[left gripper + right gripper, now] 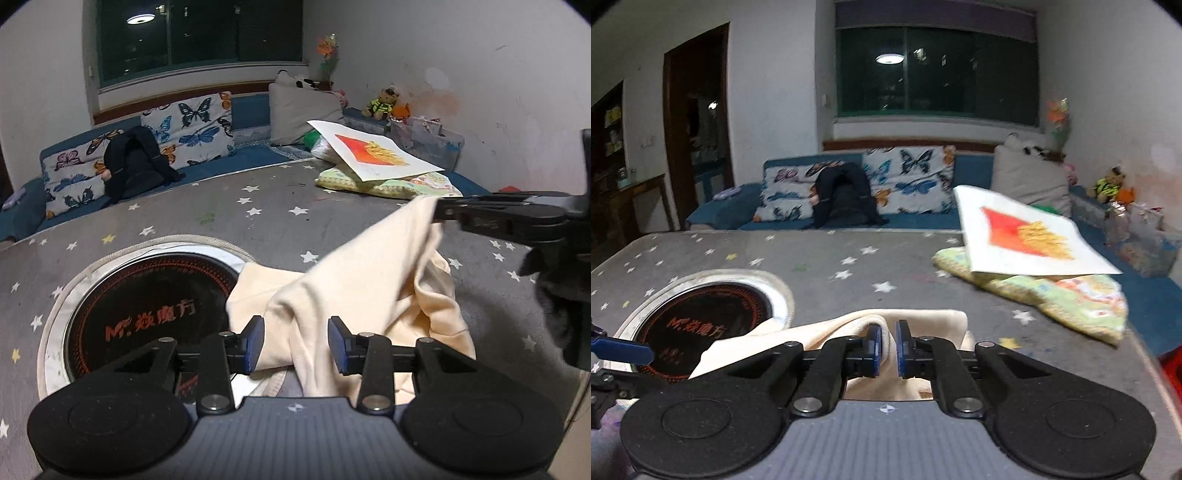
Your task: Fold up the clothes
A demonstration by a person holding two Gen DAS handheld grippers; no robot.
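Note:
A cream garment (365, 291) lies partly lifted over the grey star-patterned table (258, 221). My left gripper (296, 343) is open, its blue pads on either side of a hanging fold of the garment. My right gripper (888, 349) is shut on an edge of the cream garment (849, 325). In the left wrist view the right gripper (439, 212) enters from the right and holds that edge raised above the table. A blue pad of the left gripper (624, 349) shows at the left edge of the right wrist view.
A round black induction cooktop (147, 314) is set into the table at the left. A drawing of fries on white paper (373, 151) rests on a folded green patterned cloth (406, 184) at the far right. A sofa with butterfly cushions (192, 125) and a black backpack (136, 162) stands behind.

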